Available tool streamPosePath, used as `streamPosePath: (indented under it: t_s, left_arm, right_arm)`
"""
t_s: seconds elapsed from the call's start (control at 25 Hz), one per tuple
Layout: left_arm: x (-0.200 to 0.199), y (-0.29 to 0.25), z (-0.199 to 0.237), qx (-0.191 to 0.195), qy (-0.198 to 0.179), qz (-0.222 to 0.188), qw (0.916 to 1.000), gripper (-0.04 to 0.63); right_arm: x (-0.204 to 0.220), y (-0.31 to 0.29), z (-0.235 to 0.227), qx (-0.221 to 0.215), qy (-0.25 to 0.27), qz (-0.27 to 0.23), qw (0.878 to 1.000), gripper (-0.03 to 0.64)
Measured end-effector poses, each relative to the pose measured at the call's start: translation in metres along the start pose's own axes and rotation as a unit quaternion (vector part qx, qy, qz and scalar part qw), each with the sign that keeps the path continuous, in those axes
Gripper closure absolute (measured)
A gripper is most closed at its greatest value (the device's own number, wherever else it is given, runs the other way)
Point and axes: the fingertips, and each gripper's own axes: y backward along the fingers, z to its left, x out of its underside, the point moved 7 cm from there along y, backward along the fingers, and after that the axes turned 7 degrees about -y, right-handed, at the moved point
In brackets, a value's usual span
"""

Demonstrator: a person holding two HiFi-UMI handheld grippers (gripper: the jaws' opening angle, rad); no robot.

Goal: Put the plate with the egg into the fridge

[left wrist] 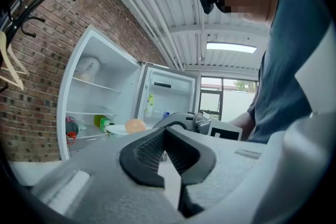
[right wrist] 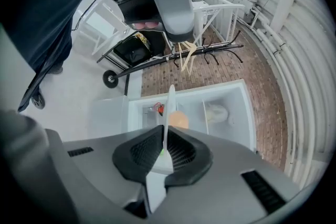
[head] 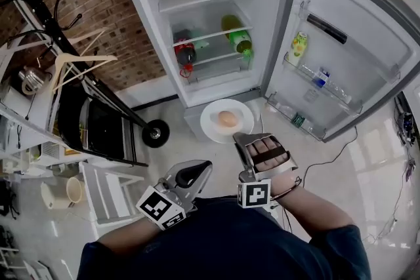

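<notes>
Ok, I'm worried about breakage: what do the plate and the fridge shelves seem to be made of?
The plate is glossy white with a thin rim, probably glazed ceramic, possibly melamine. The fridge shelves are see-through panels with white front trim, so glass or clear plastic; I cannot tell which.

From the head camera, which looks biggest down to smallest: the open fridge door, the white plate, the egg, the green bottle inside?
1. fridge door
2. plate
3. green bottle
4. egg
The plate and egg are nearer the camera, so plate over bottle is appearance only.
</notes>
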Motion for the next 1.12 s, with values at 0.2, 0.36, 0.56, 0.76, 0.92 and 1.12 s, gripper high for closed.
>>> streamPosePath:
  t_s: [0.2, 0.36, 0.56, 0.76, 0.92, 1.12]
  left_arm:
    - [0.002, -0.017, -0.014, -0.001, 0.002, 0.016, 0.9999, 0.600]
    - [0.001, -0.026, -0.007, -0.004, 0.003, 0.015, 0.9999, 0.600]
    - [0.003, -0.035, 0.015, 0.001, 0.005, 0.008, 0.9999, 0.600]
    - [0.001, -0.047, 0.048, 0.016, 0.006, -0.004, 0.9998, 0.600]
    - [-0.003, -0.052, 0.089, 0.024, 0.007, -0.011, 0.9996, 0.600]
    - [-0.002, -0.053, 0.142, 0.032, -0.007, -0.010, 0.9994, 0.600]
  right_arm:
    - [0.008, -0.006, 0.005, -0.003, -0.013, -0.020, 1.000, 0.589]
    - [0.015, -0.015, 0.001, -0.001, -0.014, -0.022, 1.000, 0.591]
    - [0.019, -0.034, -0.006, 0.003, -0.011, -0.013, 1.000, 0.592]
    - [0.016, -0.064, -0.019, 0.004, -0.004, 0.001, 1.000, 0.594]
    - [0.008, -0.097, -0.031, 0.009, -0.003, 0.007, 1.000, 0.592]
    - [0.001, -0.138, -0.043, 0.003, -0.005, 0.021, 1.000, 0.594]
